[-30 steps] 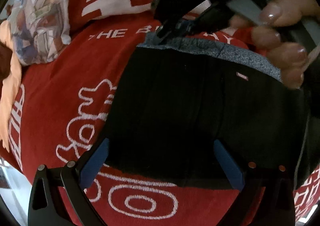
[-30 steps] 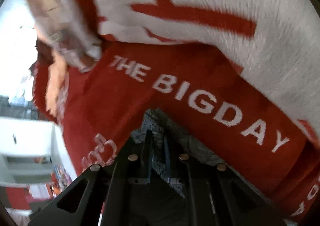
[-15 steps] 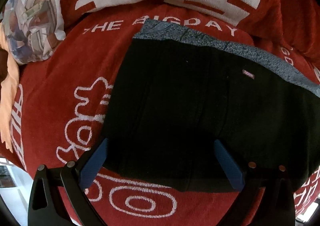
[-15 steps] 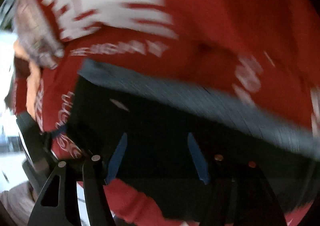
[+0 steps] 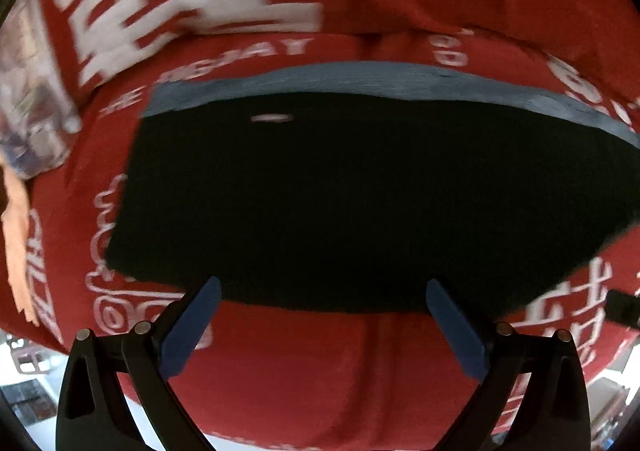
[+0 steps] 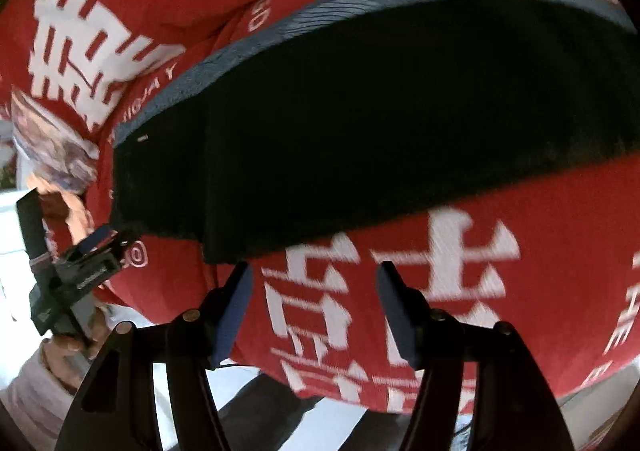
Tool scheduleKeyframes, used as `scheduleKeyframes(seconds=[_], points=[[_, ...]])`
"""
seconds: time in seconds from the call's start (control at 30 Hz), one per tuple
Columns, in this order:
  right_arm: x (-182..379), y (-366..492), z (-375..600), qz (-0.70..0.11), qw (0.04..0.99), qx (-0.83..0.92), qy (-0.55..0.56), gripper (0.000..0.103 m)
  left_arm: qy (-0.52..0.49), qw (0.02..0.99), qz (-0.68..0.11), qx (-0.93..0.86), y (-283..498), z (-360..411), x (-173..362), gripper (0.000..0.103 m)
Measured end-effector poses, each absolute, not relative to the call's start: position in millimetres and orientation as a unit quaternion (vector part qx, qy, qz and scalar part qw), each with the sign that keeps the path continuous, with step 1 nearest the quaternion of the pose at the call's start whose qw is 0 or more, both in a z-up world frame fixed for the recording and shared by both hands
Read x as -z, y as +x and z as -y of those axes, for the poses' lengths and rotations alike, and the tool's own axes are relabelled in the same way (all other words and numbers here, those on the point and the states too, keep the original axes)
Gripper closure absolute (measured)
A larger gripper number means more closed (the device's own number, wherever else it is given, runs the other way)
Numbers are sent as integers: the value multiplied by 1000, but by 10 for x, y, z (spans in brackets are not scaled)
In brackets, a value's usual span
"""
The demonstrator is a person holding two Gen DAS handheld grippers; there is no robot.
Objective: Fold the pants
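Right gripper [image 6: 314, 303] spread with nothing between the blue pads, poised over the red blanket [image 6: 500, 291] just short of the near edge of the black pants [image 6: 380, 123]; left gripper [image 5: 320, 317] likewise wide and empty at the same edge. Best to pinch both layers at the near corners, then carry them level toward the grey waistband [image 5: 360, 77], keeping edges matched.

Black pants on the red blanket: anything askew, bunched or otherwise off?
Nothing stands out. The black pants with the grey waistband lie flat and folded on the red printed blanket, edges fairly straight. Motion blur hides fine wrinkles.
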State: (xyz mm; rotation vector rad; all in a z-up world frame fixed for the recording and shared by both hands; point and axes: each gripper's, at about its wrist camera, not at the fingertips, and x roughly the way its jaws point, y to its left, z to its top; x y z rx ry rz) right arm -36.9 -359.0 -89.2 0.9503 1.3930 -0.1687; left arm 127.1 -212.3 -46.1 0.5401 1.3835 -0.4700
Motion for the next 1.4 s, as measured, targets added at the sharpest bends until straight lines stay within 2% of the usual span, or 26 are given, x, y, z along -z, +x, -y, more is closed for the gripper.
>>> scheduleKeyframes(seconds=[0.3, 1.4], points=[[1009, -855, 3805, -594, 641, 108, 474, 35, 283, 679, -633, 242, 779, 2762, 553, 0], [1081, -1513, 4538, -540, 642, 143, 524, 35, 307, 660, -638, 249, 273, 3518, 658, 0]])
